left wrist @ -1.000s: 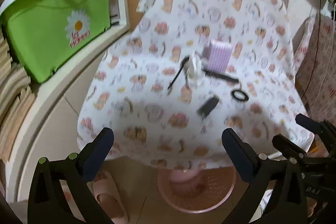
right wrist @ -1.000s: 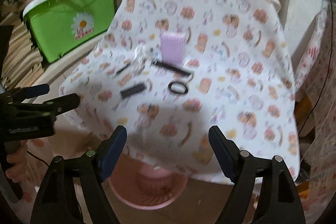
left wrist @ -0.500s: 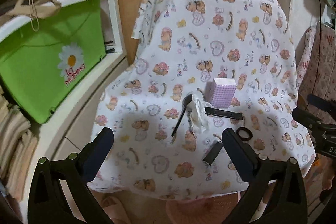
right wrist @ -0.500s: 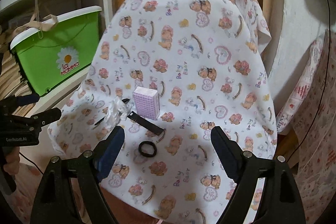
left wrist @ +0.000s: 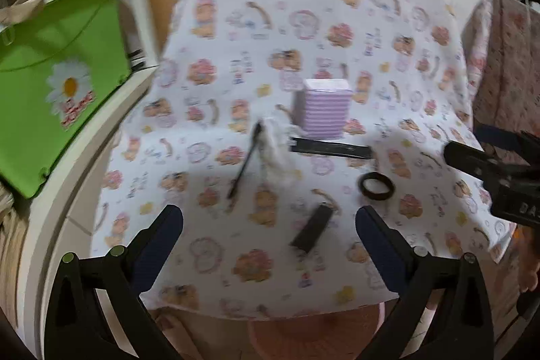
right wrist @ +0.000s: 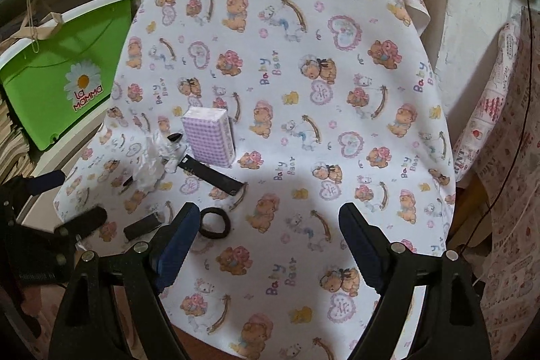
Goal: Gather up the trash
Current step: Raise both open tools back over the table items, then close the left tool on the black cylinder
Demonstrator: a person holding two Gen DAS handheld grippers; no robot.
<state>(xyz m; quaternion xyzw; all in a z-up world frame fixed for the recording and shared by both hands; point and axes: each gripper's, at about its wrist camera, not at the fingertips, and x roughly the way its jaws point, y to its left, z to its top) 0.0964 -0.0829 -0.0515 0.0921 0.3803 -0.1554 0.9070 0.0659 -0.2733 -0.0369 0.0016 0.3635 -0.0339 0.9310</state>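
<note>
A crumpled white tissue lies on the bear-print tablecloth, beside a purple checked tissue pack. Around it lie a thin black stick, a long black flat strip, a black ring and a short black bar. My left gripper is open and empty over the table's near edge. My right gripper is open and empty, its left finger next to the ring.
A pink basket sits on the floor under the table's near edge. A green plastic bin stands on a white shelf at the left. A patterned cloth hangs at the right. Each gripper shows at the other view's edge.
Both grippers swung up from the basket and floor to face the tabletop, then came closer to the items. Both stay open and empty.
</note>
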